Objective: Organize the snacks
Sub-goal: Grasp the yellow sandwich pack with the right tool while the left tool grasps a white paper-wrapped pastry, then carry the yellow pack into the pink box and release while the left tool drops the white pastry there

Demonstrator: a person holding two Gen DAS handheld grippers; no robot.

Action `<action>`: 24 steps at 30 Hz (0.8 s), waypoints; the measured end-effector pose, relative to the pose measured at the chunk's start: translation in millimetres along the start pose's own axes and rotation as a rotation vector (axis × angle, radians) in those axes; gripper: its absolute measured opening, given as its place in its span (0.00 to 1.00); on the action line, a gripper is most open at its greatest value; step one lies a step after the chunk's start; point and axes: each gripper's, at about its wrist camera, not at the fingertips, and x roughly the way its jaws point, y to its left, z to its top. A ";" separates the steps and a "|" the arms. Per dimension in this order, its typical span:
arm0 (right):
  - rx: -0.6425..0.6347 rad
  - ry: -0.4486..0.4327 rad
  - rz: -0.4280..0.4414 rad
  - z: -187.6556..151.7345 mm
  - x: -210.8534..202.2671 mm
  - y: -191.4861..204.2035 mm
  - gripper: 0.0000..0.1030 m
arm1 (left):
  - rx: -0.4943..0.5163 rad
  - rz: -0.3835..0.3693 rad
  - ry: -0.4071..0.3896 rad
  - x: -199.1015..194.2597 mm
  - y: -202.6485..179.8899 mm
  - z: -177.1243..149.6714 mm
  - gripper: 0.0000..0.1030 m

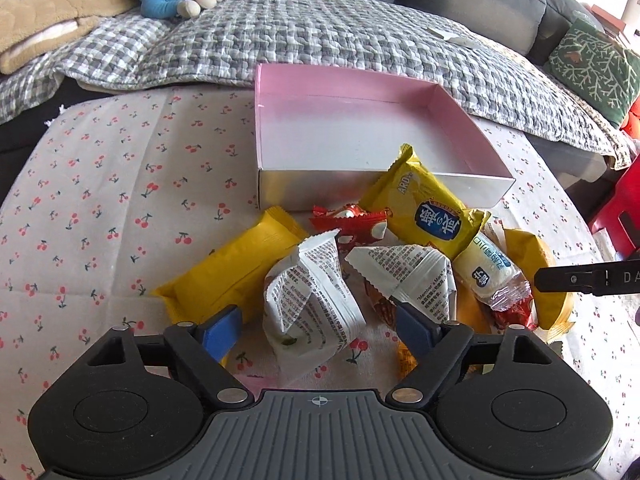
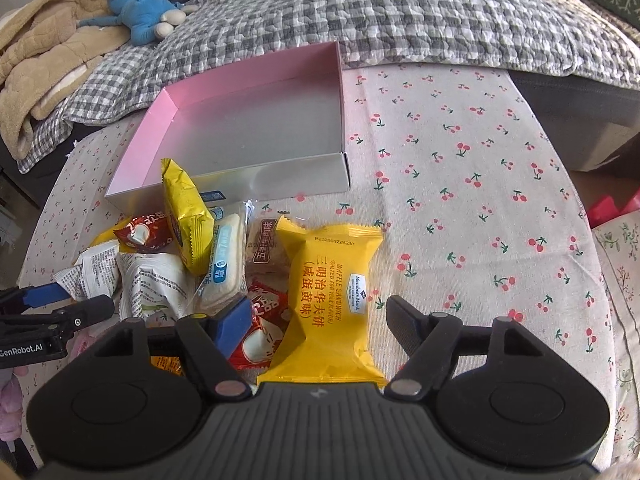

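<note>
Snacks are lying in a loose heap on the desk (image 2: 460, 208), just in front of the pink box (image 1: 436, 104), whose near wall they are touching or nearly touching. The box is sitting open with nothing showing inside it.

In the left wrist view, the left gripper (image 1: 316, 322) is hovering low over the heap with its jaws apart, and a crumpled white packet (image 1: 312, 300) is lying between the blue fingers (image 1: 222, 330), not pinched. A second white packet (image 1: 412, 276) is lying just beside it, against the other finger. A long yellow bar (image 1: 236, 272) is lying to the left, a red candy (image 1: 352, 224) behind, and a yellow pouch (image 1: 424, 204) is leaning up on the box wall.

In the right wrist view, the right gripper (image 2: 316, 316) is holding its jaws wide apart around a yellow waffle packet (image 2: 332, 292), which is lying flat on the desk at the heap's right edge; neither finger is pressing it. A red wrapper (image 2: 264, 328) is lying partly under that packet's left side. A pale biscuit pack (image 2: 224, 264) is standing tilted beside it.

Behind the desk, a checked blanket (image 2: 400, 20) is covering a sofa, with a blue plush toy (image 2: 140, 12) lying on it.
</note>
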 end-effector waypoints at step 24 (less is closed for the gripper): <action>0.041 -0.038 0.027 -0.7 -2.9 -3.0 0.32 | -0.038 0.021 -0.057 -9.1 2.2 -0.7 0.54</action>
